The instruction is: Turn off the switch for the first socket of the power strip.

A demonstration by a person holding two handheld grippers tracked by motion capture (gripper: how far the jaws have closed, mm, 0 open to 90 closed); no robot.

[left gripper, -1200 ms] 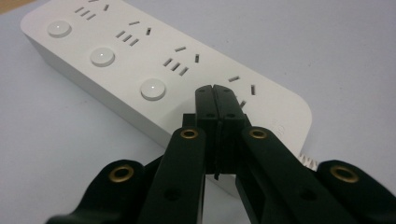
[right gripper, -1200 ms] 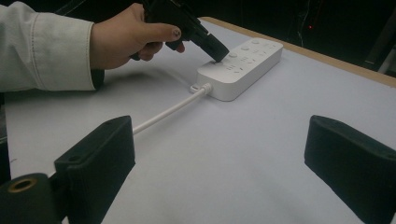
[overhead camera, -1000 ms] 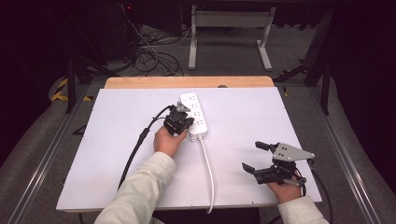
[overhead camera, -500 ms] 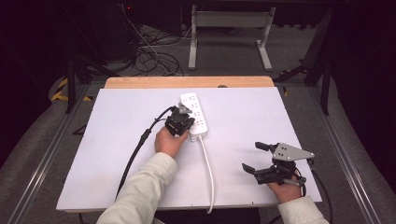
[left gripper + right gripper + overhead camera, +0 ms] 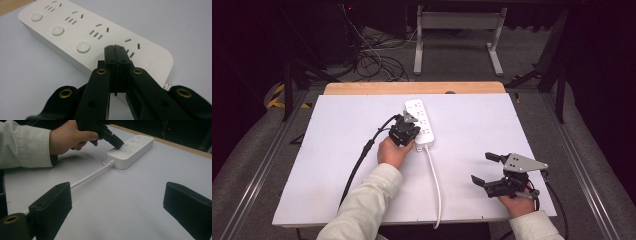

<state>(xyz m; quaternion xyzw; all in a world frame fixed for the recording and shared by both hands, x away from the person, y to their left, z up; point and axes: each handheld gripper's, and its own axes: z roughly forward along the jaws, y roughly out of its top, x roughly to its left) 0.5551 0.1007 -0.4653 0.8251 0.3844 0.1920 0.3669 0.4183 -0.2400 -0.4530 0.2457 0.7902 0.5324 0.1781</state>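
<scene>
White rigid plastic power strip [image 5: 419,117] with round switch buttons lies flat near the far middle of the white tabletop [image 5: 322,165], its white round cable [image 5: 435,180] trailing toward the near edge. Left gripper [image 5: 116,51] has jaws pressed together with nothing between, tips down on the strip's top at the cable-end socket where the fourth button would sit; right gripper [image 5: 484,170] is spread wide and empty, hovering well apart at the near right. Judgement: strip looks light and smooth, likely to skid under side load, so press straight down or clamp across its long sides; cable is flexible and a poor hold.
</scene>
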